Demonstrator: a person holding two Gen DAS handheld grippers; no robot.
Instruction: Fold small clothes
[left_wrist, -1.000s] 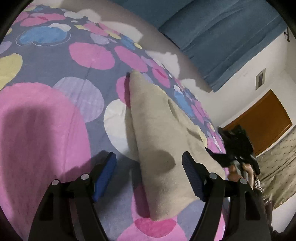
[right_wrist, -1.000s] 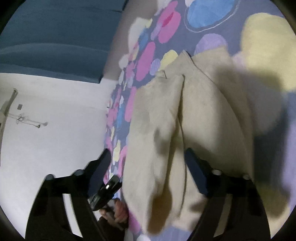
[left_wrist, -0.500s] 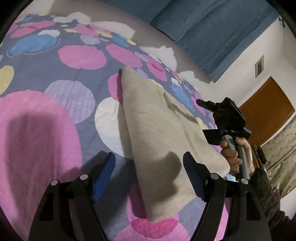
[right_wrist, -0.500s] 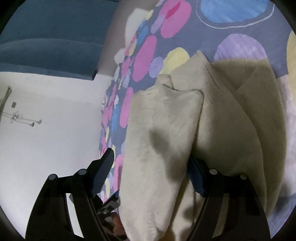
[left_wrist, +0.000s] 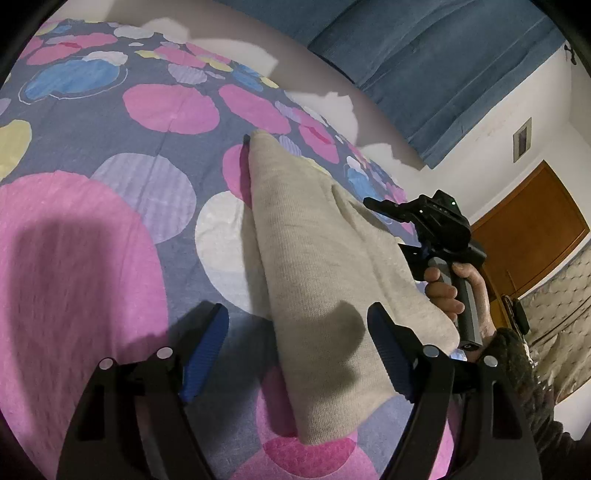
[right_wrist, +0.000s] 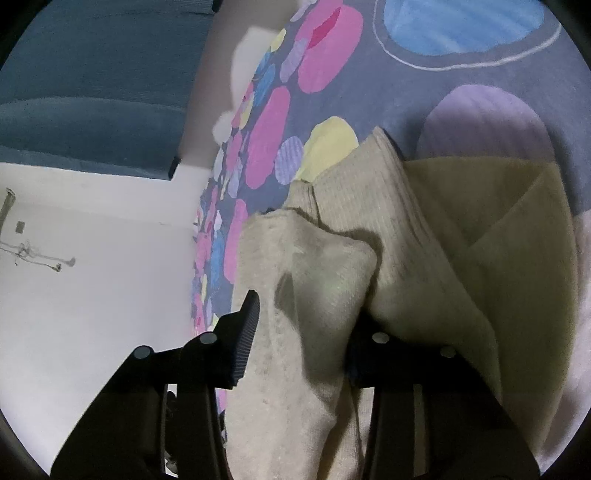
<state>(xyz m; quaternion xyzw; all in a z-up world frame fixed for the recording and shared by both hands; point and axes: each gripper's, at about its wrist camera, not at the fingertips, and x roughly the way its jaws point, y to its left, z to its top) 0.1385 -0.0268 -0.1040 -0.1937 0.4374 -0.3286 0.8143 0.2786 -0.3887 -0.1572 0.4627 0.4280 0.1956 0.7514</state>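
Note:
A beige knitted garment (left_wrist: 314, 280) lies folded into a long strip on the bed. My left gripper (left_wrist: 299, 343) is open just above its near end, with one blue-padded finger (left_wrist: 207, 343) on each side and not touching it. My right gripper (right_wrist: 303, 328) has its fingers around a raised fold of the same garment (right_wrist: 314, 295); the right finger is mostly hidden under the cloth. In the left wrist view the right gripper body (left_wrist: 432, 229) sits at the garment's right edge, held by a hand.
The bedsheet (left_wrist: 110, 184) is grey-blue with big pink, purple, blue and yellow dots. Blue curtains (left_wrist: 424, 62), a white wall and a wooden door (left_wrist: 528, 232) stand beyond the bed's far edge.
My right gripper has moved in onto the garment's edge and its fingers have narrowed around a fold, lifting it. My left gripper has stayed open in about the same place.

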